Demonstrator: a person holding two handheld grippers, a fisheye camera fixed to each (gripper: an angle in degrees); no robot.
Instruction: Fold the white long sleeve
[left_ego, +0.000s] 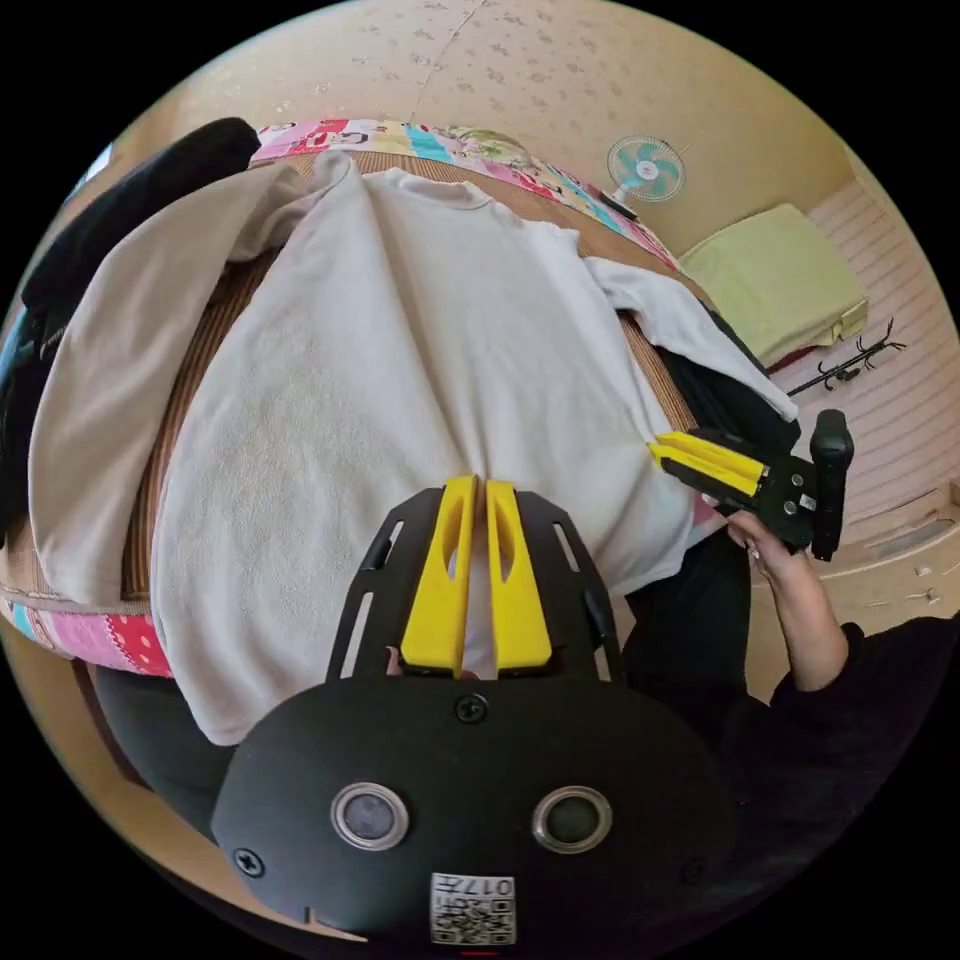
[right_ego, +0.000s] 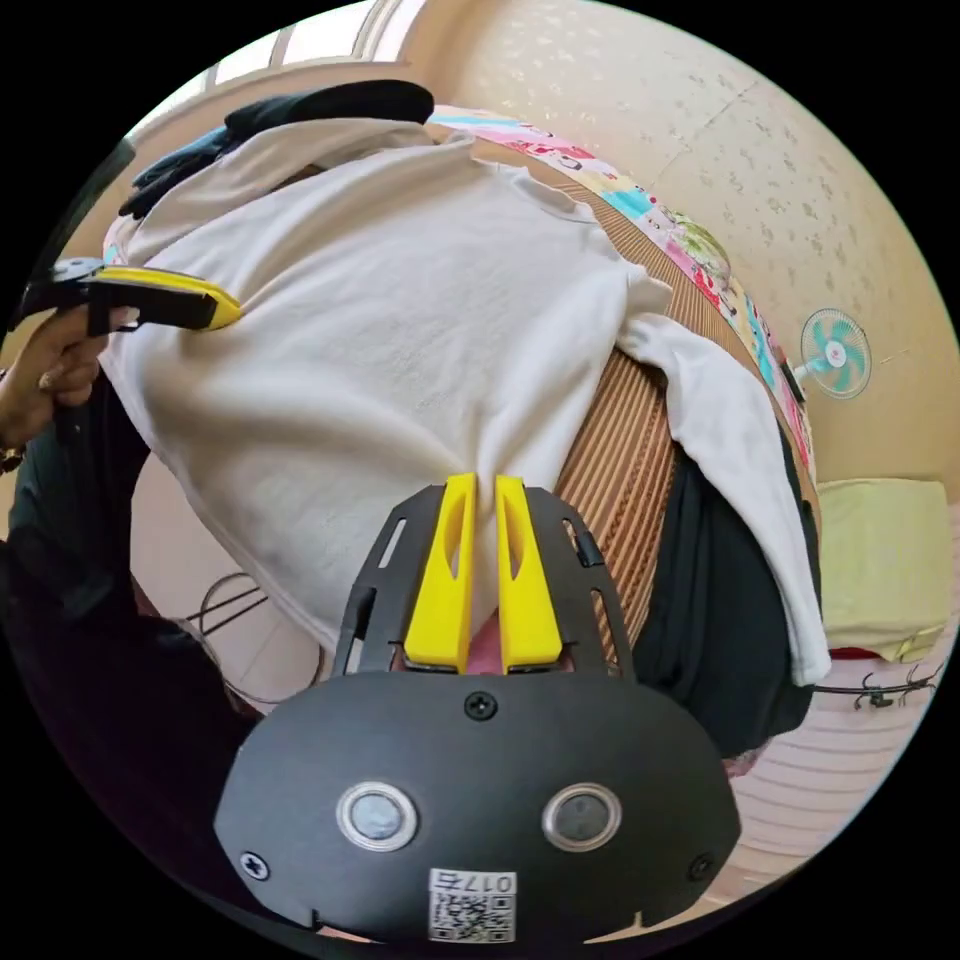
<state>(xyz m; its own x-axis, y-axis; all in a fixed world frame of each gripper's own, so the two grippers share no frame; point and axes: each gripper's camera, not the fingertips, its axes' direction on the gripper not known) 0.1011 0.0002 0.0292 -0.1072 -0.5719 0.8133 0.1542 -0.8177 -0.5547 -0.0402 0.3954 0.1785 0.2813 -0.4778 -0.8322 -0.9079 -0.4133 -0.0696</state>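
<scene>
Left gripper (left_ego: 479, 487) clamped on the near hem of the shirt (left_ego: 400, 380); right gripper (right_ego: 483, 482) likewise pinching the hem further right. Shirt lies flat on a striped mat (right_ego: 625, 440) on the bed (left_ego: 90, 630), collar at the far side, hem hanging over the near edge. Left gripper view adds the left sleeve (left_ego: 110, 370), a hand (left_ego: 775, 555) and a yellow cushion (left_ego: 775, 280). Right gripper view adds cables (right_ego: 225, 600) on the floor and a window (right_ego: 300, 45). Fan (left_ego: 646, 168) stands by the far wall.

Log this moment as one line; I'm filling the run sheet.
left gripper: shut on white long sleeve hem | right gripper: shut on hem | shirt spread flat
</scene>
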